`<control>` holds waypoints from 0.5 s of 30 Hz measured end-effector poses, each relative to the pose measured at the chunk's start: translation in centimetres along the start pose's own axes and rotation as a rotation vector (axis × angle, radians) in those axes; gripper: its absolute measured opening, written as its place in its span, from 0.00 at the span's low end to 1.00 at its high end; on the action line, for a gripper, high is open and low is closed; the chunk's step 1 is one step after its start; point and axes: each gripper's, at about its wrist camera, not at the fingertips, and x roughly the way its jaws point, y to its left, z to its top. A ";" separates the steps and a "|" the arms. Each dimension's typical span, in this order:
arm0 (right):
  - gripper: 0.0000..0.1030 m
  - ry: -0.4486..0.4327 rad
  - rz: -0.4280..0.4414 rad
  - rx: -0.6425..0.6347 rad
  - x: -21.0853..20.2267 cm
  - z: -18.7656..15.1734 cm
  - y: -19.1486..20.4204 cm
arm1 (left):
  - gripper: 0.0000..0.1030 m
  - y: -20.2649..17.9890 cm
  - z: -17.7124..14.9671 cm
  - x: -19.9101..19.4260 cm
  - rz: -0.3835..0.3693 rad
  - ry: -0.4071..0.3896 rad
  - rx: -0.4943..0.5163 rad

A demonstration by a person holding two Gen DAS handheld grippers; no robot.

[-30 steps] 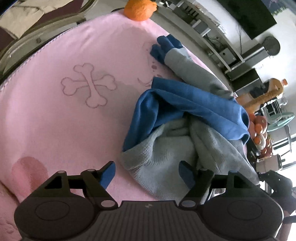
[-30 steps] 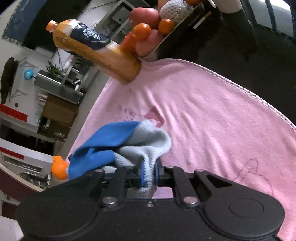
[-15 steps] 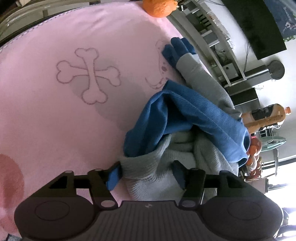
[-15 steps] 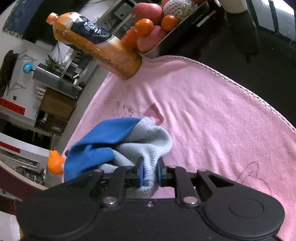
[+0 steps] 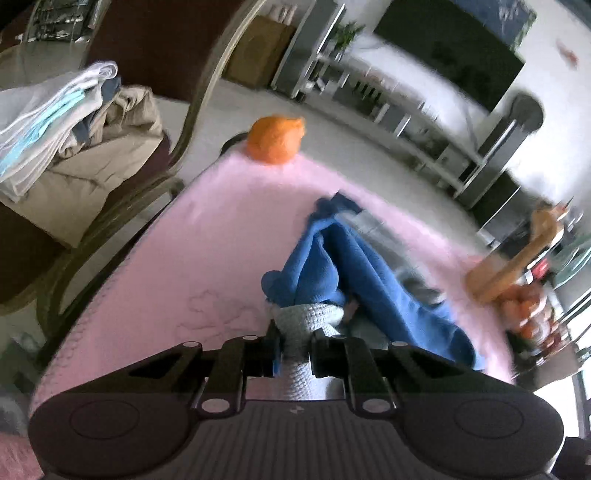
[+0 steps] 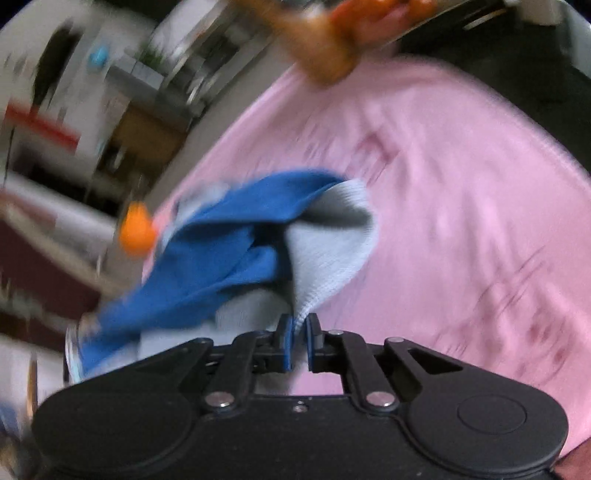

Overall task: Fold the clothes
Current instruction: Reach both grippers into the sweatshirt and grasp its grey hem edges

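Whole shot is pretty motion-blurred. The right gripper (image 6: 298, 334) has its blue pads pinched tight on a grey ribbed edge of the blue-and-grey garment (image 6: 236, 240), which bunches up off to the left over the pink blanket (image 6: 461, 206). Small orange thing (image 6: 136, 234) sits past the garment, and an orange bottle (image 6: 317, 48) is up top next to some fruit (image 6: 373, 16).

Bright daylight, heavy motion blur, fisheye-warped edges.
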 end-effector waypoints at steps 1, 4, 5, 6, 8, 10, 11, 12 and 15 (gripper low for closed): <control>0.18 -0.002 -0.010 -0.018 0.1 -0.1 0.2 | 0.16 0.3 -0.6 0.8 0.029 0.022 0.008; 0.41 -0.076 -0.033 -0.047 -1.3 0.8 0.2 | 0.42 1.0 -1.9 2.2 0.093 0.055 0.029; 0.51 -0.120 -0.044 -0.047 -2.2 1.3 0.0 | 0.48 1.3 -2.0 2.4 0.084 0.061 0.028; 0.53 -0.145 -0.050 -0.035 -2.6 2.1 -0.4 | 0.52 1.6 -2.1 2.5 0.074 0.066 0.026; 0.54 -0.187 -0.059 -0.006 -3.2 3.6 -1.3 | 0.67 2.2 -2.3 2.8 0.053 0.075 0.022; 0.54 -0.161 -0.031 0.073 -2.2 5.0 -2.8 | 0.70 2.9 -2.3 2.9 0.054 0.069 -0.009; 0.53 -0.142 -0.017 0.109 -1.4 5.5 -3.4 | 0.70 3.1 -2.2 2.8 0.056 0.062 -0.029; 0.52 -0.129 -0.022 0.126 -0.4 5.8 -3.8 | 0.70 3.4 -2.1 2.8 0.059 0.055 -0.050; 0.50 -0.105 -0.086 0.079 2.2 6.7 -3.6 | 0.71 3.8 -2.0 2.7 0.055 0.029 -0.070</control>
